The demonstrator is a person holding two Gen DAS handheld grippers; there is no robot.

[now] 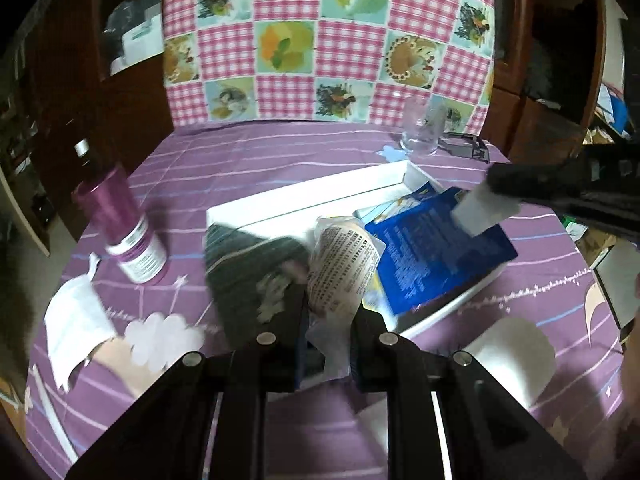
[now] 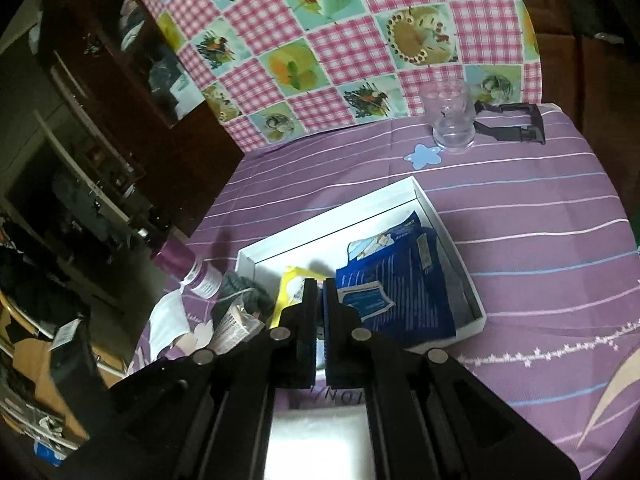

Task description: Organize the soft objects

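Purple striped cloth (image 2: 520, 208) covers the whole table, and a white tray (image 2: 336, 216) sits roughly in the middle of it. Inside the tray there's a blue packet (image 2: 404, 280) leaning toward the 3 o'clock wall, plus a yellow packet (image 2: 290, 284) peeking out just left of the right gripper (image 2: 319, 292).

Left gripper (image 1: 328, 300) has its jaws clamped on a crinkly printed pouch (image 1: 344, 264), which sticks up out of the fingers right over the near rim of the tray. A dark knitted thing (image 1: 248, 256) lies at its 9 o'clock, draped over the tray corner.

Right gripper's jaws are pressed together. In the left wrist view a small white scrap (image 1: 480, 208) shows at its tips, above the blue packet, though it's blurry and I can't tell what it is.

Off the tray: a purple bottle (image 1: 128, 232) at 9 o'clock, a clear glass (image 2: 450, 120) at 1 o'clock near the checkered backdrop (image 2: 340, 40), and a white roll (image 1: 516, 356) at 4 o'clock in the left wrist view.
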